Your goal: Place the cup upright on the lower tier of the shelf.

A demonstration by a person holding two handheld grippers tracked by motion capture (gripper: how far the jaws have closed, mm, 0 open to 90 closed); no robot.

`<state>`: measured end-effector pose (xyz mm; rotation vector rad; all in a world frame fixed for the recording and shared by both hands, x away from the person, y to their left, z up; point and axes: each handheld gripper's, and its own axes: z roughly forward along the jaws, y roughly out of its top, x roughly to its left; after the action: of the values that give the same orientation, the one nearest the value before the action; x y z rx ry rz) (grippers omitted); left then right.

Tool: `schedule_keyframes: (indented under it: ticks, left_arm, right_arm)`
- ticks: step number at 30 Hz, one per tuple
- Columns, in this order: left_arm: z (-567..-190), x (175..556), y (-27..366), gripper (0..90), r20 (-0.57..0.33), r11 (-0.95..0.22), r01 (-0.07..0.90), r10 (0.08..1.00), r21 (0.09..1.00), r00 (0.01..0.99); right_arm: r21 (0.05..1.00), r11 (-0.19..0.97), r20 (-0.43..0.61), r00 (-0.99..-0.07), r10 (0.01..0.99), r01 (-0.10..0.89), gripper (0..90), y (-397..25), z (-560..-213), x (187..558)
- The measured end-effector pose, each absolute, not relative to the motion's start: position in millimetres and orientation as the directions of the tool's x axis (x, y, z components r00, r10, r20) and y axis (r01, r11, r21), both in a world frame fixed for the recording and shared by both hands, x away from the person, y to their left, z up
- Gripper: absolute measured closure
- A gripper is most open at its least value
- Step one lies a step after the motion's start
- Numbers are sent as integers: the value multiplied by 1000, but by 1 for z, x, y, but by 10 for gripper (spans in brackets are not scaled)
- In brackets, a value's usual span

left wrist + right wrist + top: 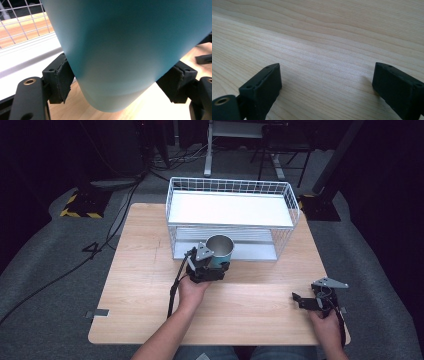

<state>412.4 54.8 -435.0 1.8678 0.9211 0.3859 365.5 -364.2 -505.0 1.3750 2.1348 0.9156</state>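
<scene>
1. High view: left claw (216,263) gripped by the left hand (192,289) near the middle of the wooden surface (140,270), closed on a teal cup (221,251) with a shiny metal inside.
2. Cup upright, open mouth up, just in front of the white wire rack (230,217), beside the opening of its lower shelf; whether lifted off the surface or standing on it, cannot tell.
3. Left gripper view: teal cup (125,50) wedged between both jaws, pads (62,80) pressed against its sides low on the body, rounded bottom edge showing above pale wood; rack mesh (22,22) and white shelf edge at upper left.
4. High view: right claw (306,301) held by the right hand (327,325) near the front right corner of the surface, well apart from cup and rack, grey three-cornered plate on top.
5. Right gripper view: right claw (327,87) spread wide, nothing between the jaws, bare wood grain (324,37) below and ahead.
6. Rack at the far side of the surface, two tiers, top tray white and bare.
</scene>
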Motion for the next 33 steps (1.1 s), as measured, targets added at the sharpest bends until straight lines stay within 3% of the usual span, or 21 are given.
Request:
schedule_keyframes:
  ticks: [10,22,33]
  left_arm:
    - [-438,434,43,223,-80,-247,380,739,891,669]
    - [-450,466,36,222,-152,-185,433,757,882,635]
    - [-460,483,26,222,-116,-167,408,804,897,583]
  right_arm:
    - [729,287,-10,-410,912,622,90,-364,-505,365]
    - [728,289,-10,-411,912,622,90,-364,-505,365]
    - [727,288,-10,-411,912,623,90,-364,-505,365]
